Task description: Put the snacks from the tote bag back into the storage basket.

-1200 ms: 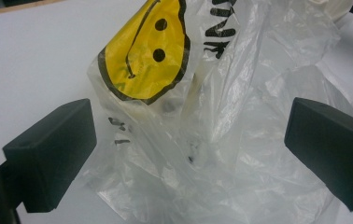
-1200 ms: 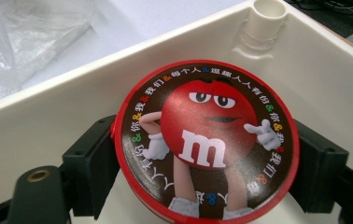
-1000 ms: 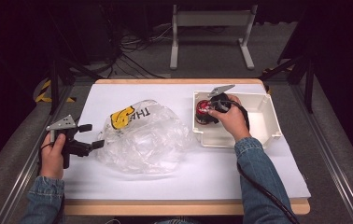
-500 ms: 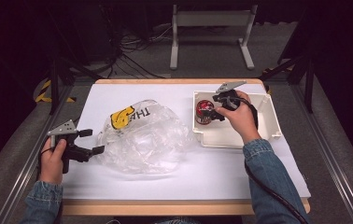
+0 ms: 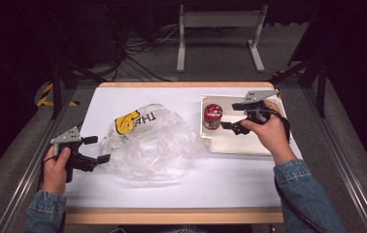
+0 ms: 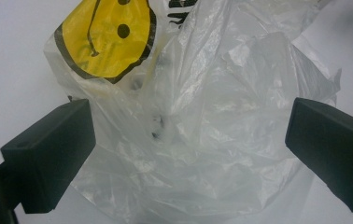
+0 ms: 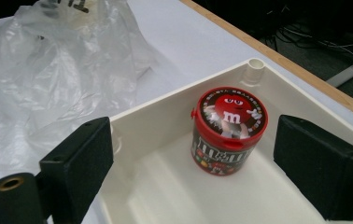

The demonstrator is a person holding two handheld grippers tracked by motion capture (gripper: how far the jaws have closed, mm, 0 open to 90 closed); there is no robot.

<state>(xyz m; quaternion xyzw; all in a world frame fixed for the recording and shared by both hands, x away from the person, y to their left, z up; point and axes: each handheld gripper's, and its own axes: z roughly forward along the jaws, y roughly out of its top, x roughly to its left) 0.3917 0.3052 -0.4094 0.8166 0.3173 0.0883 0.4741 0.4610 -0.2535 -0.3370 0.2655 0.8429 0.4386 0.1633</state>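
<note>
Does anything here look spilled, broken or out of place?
Nothing stands out. The round red-lidded candy tub stands upright, lid on, in the white plastic tray. The crumpled clear plastic bag with a yellow smiley face lies beside the tray; I see no tear.

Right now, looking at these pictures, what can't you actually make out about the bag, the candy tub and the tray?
- Plastic bag: high view, crumpled folds blur what, if anything, is inside; left gripper view cuts off its black lettering at the top edge.
- Candy tub: right gripper view, its far side is turned away; small print on the label is too small to read.
- White tray: high view, the right gripper and hand cover part of its floor.
</note>
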